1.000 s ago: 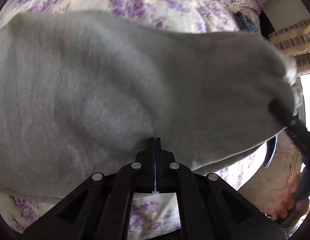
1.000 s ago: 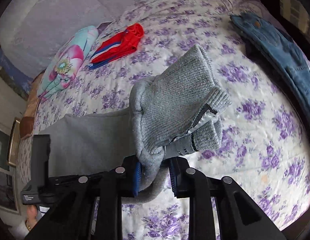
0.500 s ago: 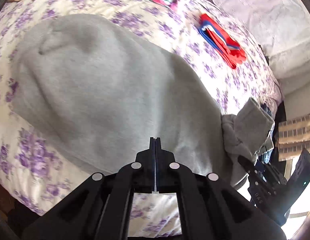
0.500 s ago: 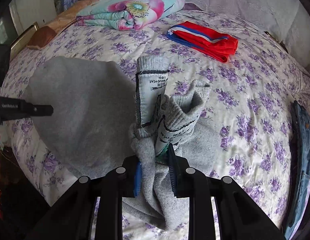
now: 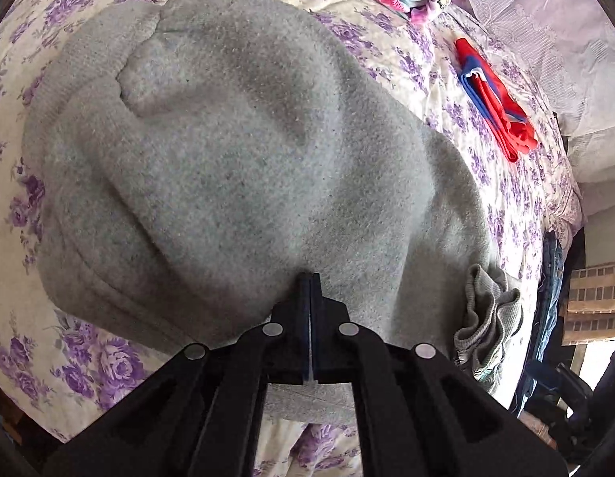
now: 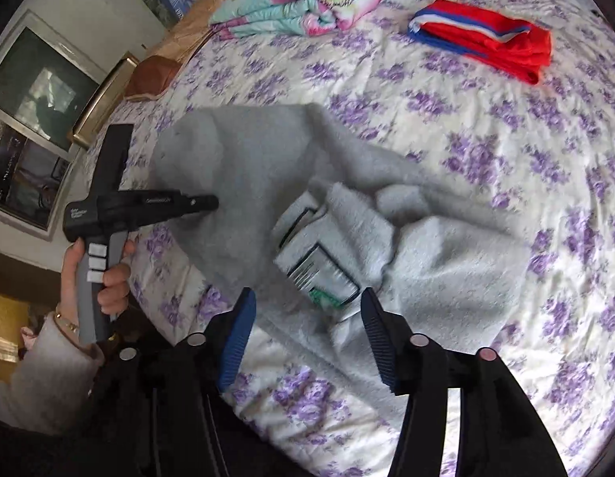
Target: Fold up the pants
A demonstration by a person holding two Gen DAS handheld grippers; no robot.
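Note:
Grey fleece pants [image 5: 236, 167] lie spread on the floral bed. My left gripper [image 5: 309, 278] is shut on the pants' near edge; it also shows from the side in the right wrist view [image 6: 206, 201]. My right gripper [image 6: 307, 302] is open and empty just above the bunched cuff end of the pants [image 6: 387, 246], where white care labels [image 6: 315, 266] show. That bunched end also shows in the left wrist view [image 5: 486, 310] at the right.
Folded red and blue shorts [image 6: 486, 39] and a rolled floral blanket [image 6: 307, 0] lie at the far side of the bed [image 6: 546, 198]. Blue jeans [image 5: 550, 298] hang at the bed's right edge. The bed's near edge runs below the grippers.
My right gripper has opened and let go of the bunched pants end, which now lies on the bed. My left gripper stays shut on the pants, now laid flatter.

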